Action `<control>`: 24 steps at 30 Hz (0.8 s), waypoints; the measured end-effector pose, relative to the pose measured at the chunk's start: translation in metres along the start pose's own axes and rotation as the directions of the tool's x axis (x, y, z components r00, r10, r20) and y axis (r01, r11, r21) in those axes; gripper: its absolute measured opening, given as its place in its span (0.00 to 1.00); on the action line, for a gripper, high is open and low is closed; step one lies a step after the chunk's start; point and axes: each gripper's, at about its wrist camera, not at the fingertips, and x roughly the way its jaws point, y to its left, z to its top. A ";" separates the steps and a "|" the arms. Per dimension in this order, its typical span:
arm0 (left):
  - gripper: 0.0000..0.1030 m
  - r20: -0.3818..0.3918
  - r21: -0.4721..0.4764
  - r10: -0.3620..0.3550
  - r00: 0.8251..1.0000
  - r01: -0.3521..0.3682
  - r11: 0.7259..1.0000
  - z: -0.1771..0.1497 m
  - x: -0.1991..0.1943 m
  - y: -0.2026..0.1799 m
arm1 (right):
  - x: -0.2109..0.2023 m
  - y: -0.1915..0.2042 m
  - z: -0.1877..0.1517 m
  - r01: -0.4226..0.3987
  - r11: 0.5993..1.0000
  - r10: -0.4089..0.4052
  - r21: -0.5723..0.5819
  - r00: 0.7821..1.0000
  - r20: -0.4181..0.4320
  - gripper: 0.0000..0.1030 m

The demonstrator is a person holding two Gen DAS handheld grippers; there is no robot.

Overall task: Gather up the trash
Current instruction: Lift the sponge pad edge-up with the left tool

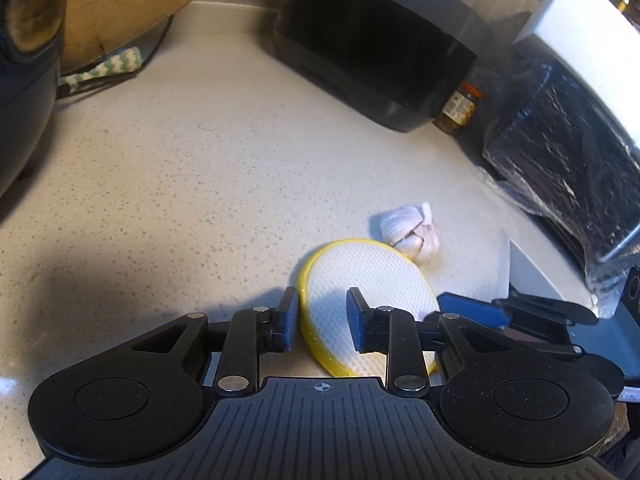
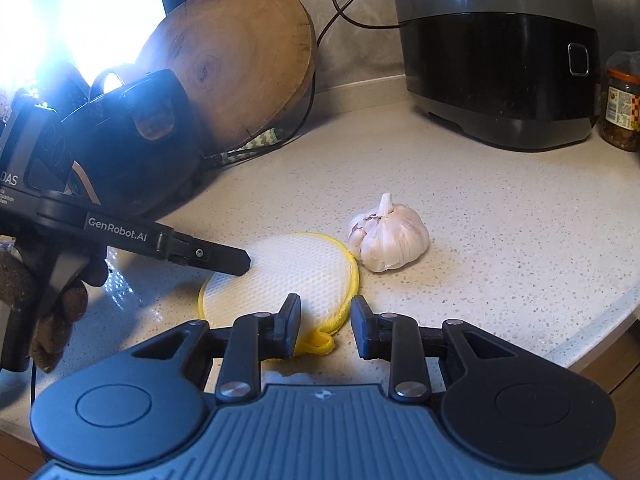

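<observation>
A round white mesh pad (image 1: 360, 280) with a yellow rim lies flat on the speckled counter, and a garlic bulb (image 1: 412, 228) sits just behind it. My left gripper (image 1: 323, 320) is open over the pad's left edge, with the rim showing between its blue pads. In the right wrist view my right gripper (image 2: 326, 328) is open at the near edge of the pad (image 2: 288, 276), with the pad's yellow loop between its fingers. The garlic bulb (image 2: 390, 240) touches the pad's right rim. A left gripper finger (image 2: 228, 258) reaches the pad from the left.
A black rice cooker (image 2: 500, 68), a jar (image 2: 622, 108) and a round wooden board (image 2: 236, 64) stand along the back wall. A black bag-lined bin (image 1: 560, 152) is at the right. The counter edge (image 2: 592, 340) curves close on the right. A gloved hand (image 2: 52, 320) holds the left gripper.
</observation>
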 end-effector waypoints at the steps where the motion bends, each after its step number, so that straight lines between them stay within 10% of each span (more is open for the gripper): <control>1: 0.30 -0.009 0.001 -0.005 1.000 0.005 1.000 0.000 0.000 -0.001 | 0.000 0.000 -0.001 0.002 1.000 -0.002 0.001 1.000 0.003 0.27; 24: 0.27 -0.052 -0.121 -0.214 0.975 0.206 0.971 -0.015 -0.009 -0.032 | -0.021 -0.016 -0.022 0.089 0.994 -0.096 0.071 0.990 0.103 0.29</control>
